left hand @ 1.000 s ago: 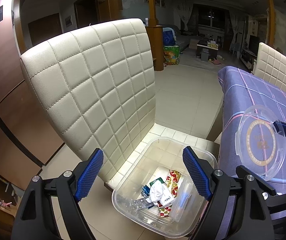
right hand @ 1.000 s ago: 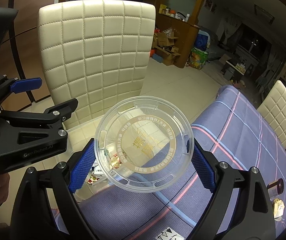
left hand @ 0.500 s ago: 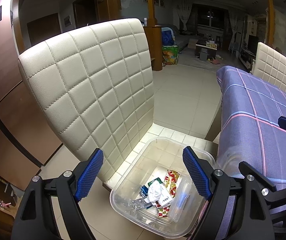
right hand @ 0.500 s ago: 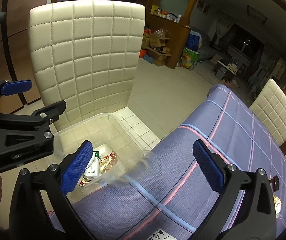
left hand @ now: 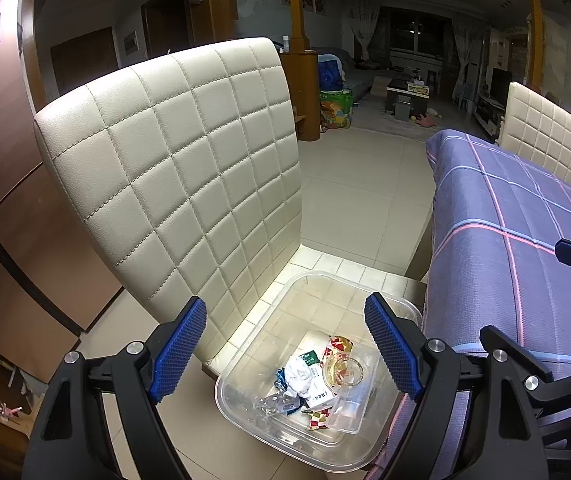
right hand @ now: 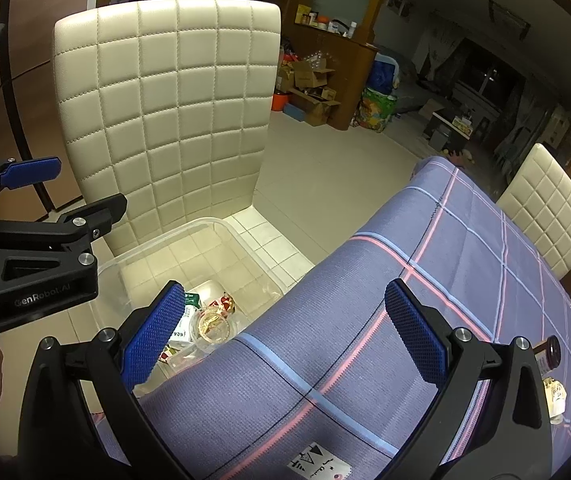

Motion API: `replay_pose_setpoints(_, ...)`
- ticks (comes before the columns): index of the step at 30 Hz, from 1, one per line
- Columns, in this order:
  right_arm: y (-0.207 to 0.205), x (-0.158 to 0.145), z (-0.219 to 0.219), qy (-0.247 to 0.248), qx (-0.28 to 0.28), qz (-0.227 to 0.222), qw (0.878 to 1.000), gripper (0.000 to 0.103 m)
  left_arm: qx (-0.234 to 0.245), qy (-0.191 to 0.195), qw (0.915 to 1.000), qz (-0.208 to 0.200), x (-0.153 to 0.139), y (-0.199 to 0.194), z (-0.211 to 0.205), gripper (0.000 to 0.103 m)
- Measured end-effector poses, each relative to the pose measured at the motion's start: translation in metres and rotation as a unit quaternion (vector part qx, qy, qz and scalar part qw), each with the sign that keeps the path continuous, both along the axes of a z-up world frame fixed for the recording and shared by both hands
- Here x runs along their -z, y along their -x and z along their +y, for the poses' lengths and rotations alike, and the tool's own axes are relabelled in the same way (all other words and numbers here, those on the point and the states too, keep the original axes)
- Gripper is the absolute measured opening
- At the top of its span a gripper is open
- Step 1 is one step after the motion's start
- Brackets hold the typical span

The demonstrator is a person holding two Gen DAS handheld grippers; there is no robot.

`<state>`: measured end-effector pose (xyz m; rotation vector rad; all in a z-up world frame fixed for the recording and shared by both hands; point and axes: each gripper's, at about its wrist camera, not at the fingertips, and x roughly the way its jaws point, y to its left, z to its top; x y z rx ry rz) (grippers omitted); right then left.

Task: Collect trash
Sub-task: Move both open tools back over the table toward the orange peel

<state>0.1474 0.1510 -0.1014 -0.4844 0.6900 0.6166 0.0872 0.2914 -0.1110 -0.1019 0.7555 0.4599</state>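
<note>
Over the bin [left hand: 245, 368], both grippers gaping

A clear round lid [left hand: 343, 372] with gold print lies atop wrappers [left hand: 339, 344] inside the clear bin [left hand: 281, 436].

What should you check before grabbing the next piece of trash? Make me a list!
1. Right gripper empty, jaws wide: ok.
2. Left gripper empty, jaws open: ok.
3. Clear round lid lies inside the clear bin: ok.
4. Bin sits steady on the white chair seat: ok.
5. More trash on the purple tablecloth, a small brown bottle near the right edge: ok.
6. Whether the bottle is empty: cannot tell.
</note>
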Motion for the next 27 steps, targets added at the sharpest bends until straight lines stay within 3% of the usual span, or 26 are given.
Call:
replay_pose_setpoints(14,0.006,-0.009,-0.032,-0.014,0.028,-0.007,0.999,0.098,0.024,-0.009,0.9997,-0.004,-0.010,0.006,-0.026,0.079)
replay_pose_setpoints(27,0.011,-0.020,-0.124,-0.035,0.105,-0.014,0.994,0.096,0.100,-0.018,0.9948,-0.006,-0.022,0.002,-0.107,0.080)
